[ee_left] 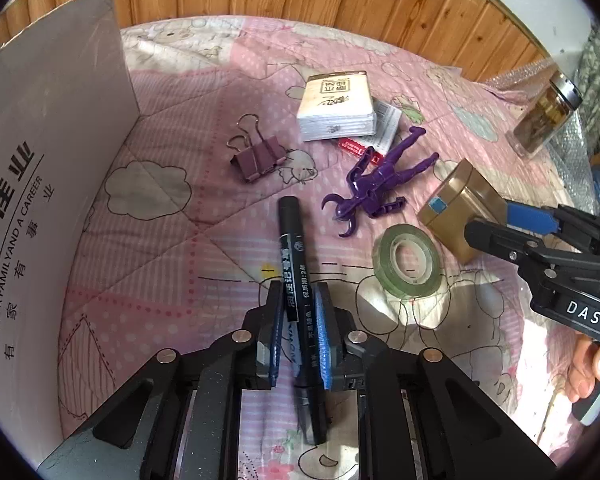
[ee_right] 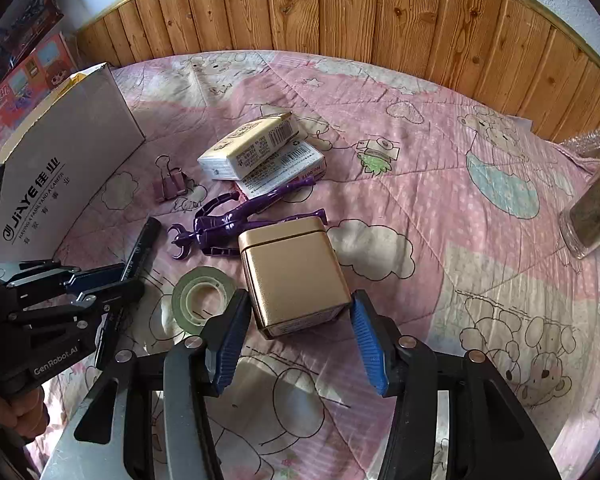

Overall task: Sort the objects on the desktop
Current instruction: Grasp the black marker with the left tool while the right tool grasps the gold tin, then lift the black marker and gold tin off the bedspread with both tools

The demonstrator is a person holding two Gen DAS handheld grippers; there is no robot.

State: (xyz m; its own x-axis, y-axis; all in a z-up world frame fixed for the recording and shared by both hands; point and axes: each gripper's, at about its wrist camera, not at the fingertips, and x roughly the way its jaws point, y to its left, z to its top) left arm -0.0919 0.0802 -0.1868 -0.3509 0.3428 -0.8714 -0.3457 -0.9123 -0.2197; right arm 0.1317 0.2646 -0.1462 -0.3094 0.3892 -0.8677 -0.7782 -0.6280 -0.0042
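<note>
From the left wrist view, the left tongs (ee_left: 298, 320) are clamped on the black marker (ee_left: 300, 300), gripping it near mid-barrel with the cap end pointing forward and the tail running back under the camera. The risk here is pivoting — a smooth round barrel held between two pads may swing or slide if it is lifted fast, and the long free end could sweep the green tape roll (ee_left: 406, 260) just to its right. The white cardboard box (ee_left: 52, 168) stands close on the left, probably the sorting target; its near wall could catch the marker's tip on the way in. Further off lie the binder clip (ee_left: 256, 156), the purple toy figure (ee_left: 376, 184) and a tissue pack (ee_left: 336, 104), all on the pink quilted bed cover (ee_left: 172, 240).

From the right wrist view, the right tongs (ee_right: 298, 340) stand apart around the near end of the gold tin (ee_right: 292, 276); the pads seem not yet touching it, though the angle leaves that unsure. The tin is wide and slick — a shallow bite at its bottom edge could let it tip or squirt out. The figure touches its far side, and the left tongs (ee_right: 112, 280) work nearby, so the two could collide.
</note>
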